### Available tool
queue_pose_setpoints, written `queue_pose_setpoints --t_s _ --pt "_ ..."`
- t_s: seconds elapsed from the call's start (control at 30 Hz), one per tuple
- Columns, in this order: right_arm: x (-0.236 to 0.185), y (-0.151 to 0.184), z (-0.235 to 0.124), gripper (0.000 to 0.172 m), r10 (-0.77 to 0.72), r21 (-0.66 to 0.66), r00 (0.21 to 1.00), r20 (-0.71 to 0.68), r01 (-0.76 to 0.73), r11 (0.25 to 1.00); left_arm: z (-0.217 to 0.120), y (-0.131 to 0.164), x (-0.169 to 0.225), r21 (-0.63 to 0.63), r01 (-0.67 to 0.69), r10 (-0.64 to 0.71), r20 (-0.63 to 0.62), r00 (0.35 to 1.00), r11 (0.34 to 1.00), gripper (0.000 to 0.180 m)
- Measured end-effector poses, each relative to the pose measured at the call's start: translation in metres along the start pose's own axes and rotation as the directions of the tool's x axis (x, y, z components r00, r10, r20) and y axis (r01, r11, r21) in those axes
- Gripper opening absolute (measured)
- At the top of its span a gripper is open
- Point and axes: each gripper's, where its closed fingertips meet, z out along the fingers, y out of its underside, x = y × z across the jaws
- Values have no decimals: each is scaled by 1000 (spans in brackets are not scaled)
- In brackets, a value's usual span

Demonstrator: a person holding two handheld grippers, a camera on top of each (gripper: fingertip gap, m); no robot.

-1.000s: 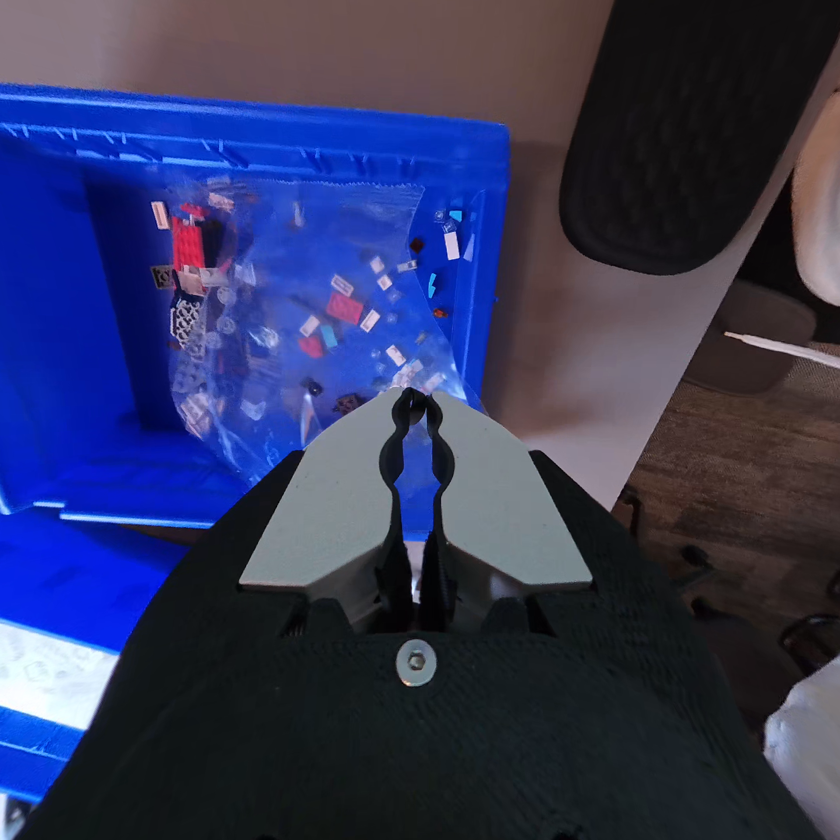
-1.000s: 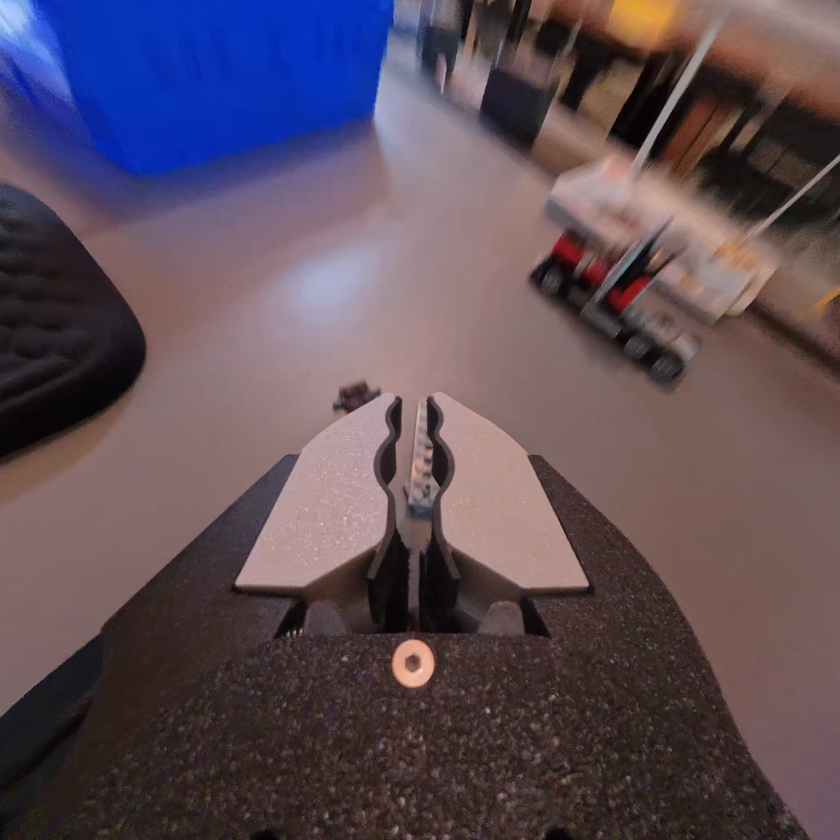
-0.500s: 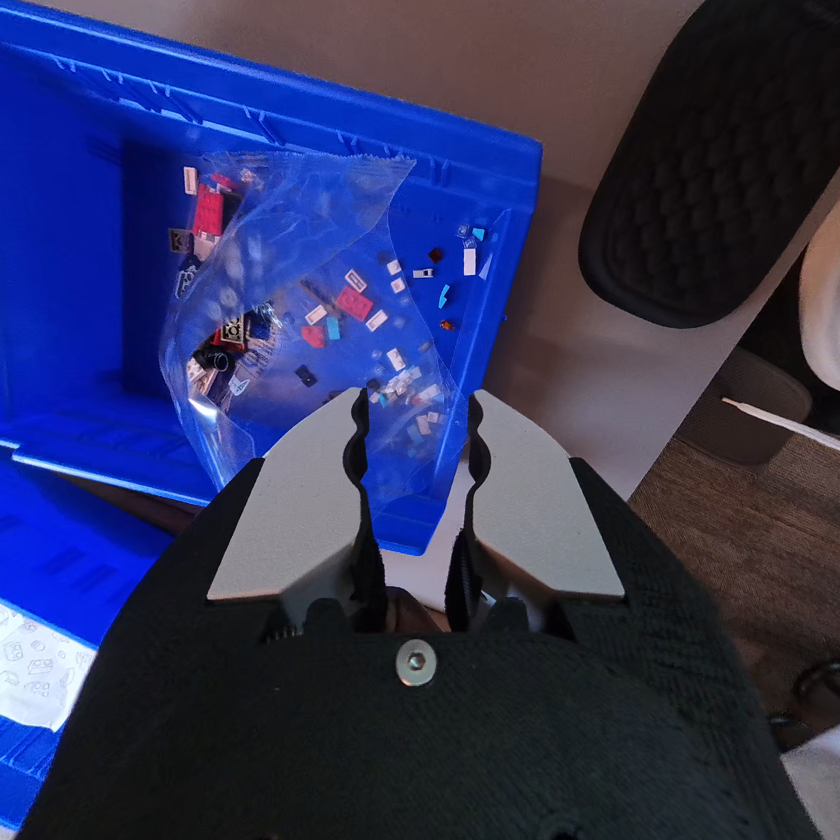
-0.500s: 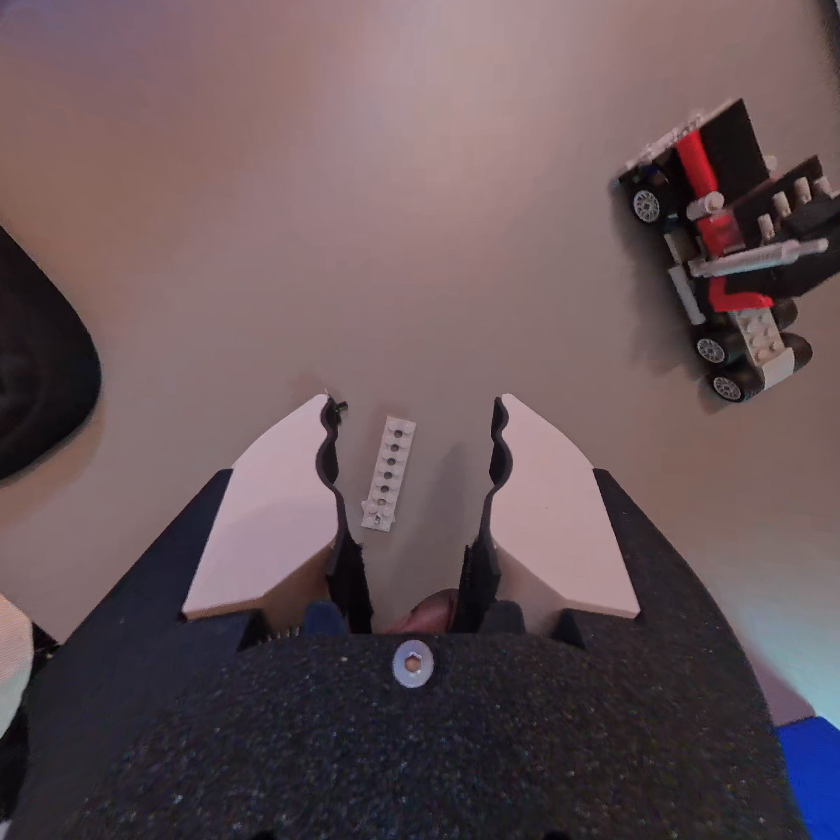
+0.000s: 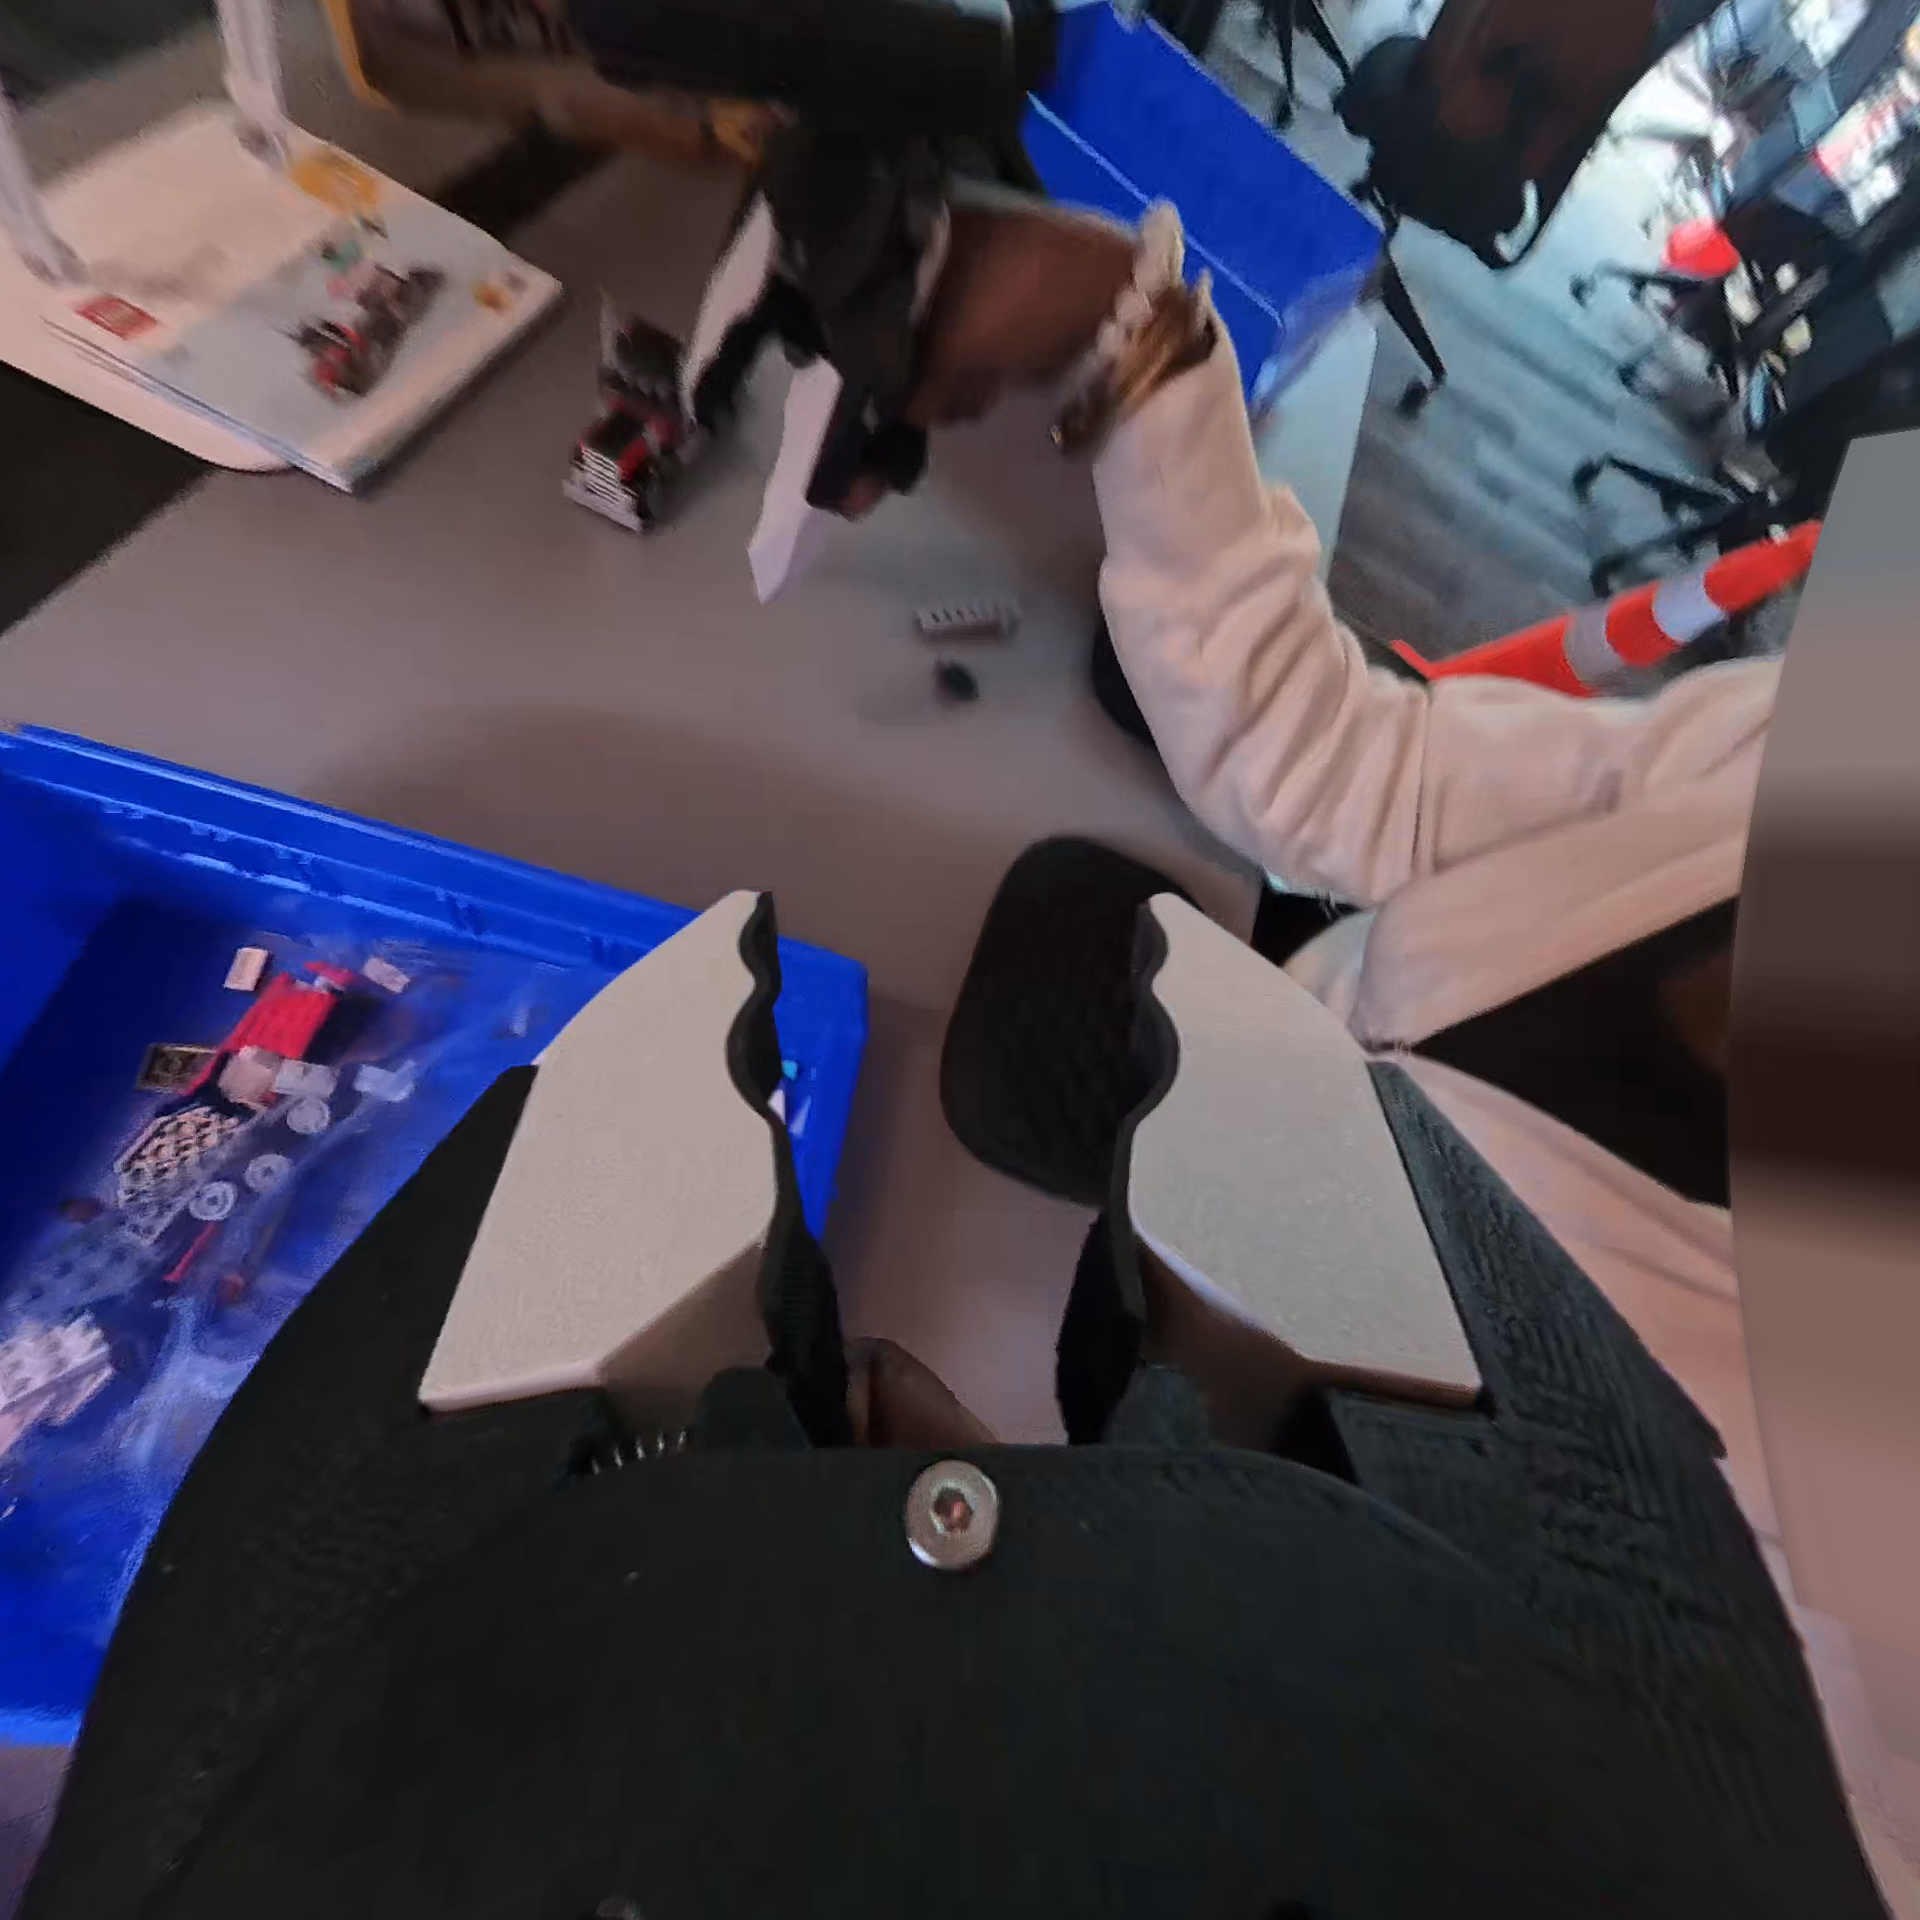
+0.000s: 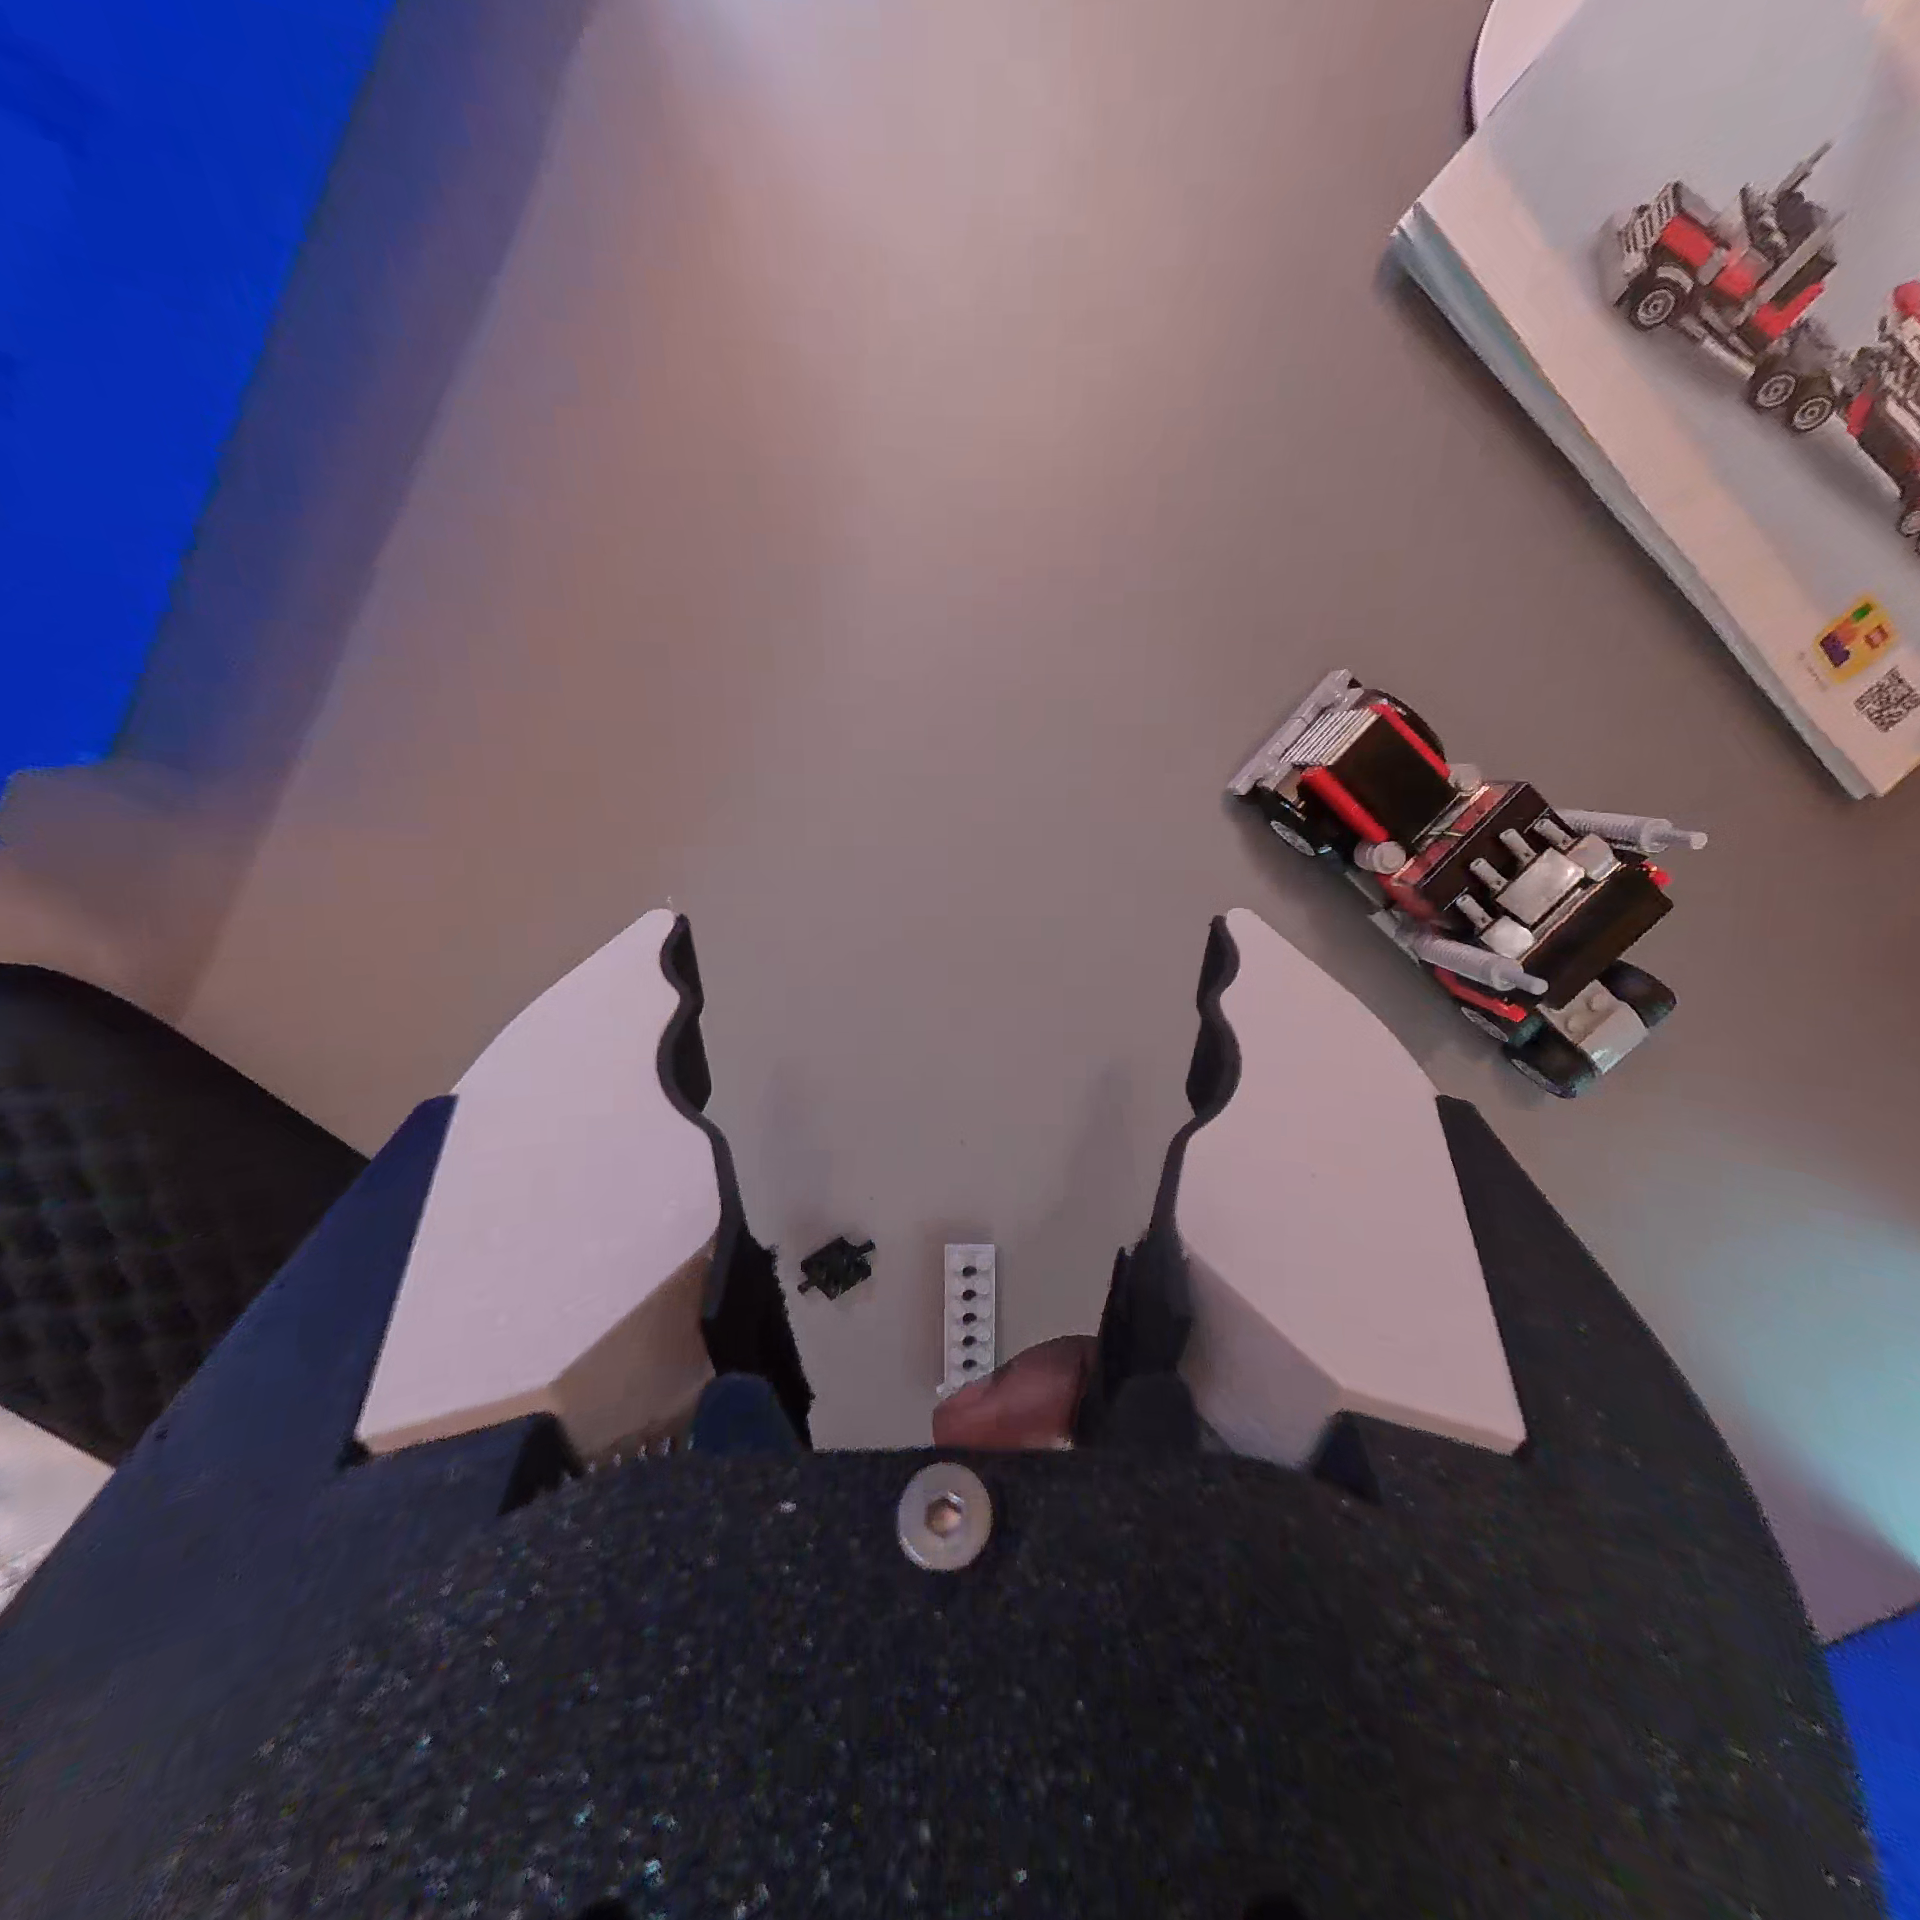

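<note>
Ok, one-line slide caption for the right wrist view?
Open right gripper above a grey holed plate and black pin, toy truck nearby.

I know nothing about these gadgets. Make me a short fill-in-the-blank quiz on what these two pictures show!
1. The right gripper has its jaws wide ____, holding nothing.
2. The pale grey studded toy-brick plate lies flat on the ____ table.
3. Small loose toy bricks sit inside a ____ plastic bin.
4. The black-and-red toy-brick truck stands beside a printed ____.

Missing words: open; grey; blue; booklet

grey table (image 6: 935, 520), toy truck (image 6: 1455, 883), booklet (image 6: 1662, 416), blue bin (image 5: 312, 862)
</note>
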Motion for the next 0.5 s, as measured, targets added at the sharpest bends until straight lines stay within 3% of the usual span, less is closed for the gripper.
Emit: queue_pose_setpoints --t_s 0.17,0.3,0.5 --pt "-5 6 8 96 -26 -8 1000 6 26 1000 -22 -22 -24 110 28 -47 178 983 994 101" --pt "-1 9 7 99 -25 -16 1000 -7 25 1000 -28 -33 -38 176 33 -77 251 965 984 111" --pt "-9 1 2 102 -49 15 999 -8 49 999 -30 -33 -47 205 58 -113 265 958 977 113"
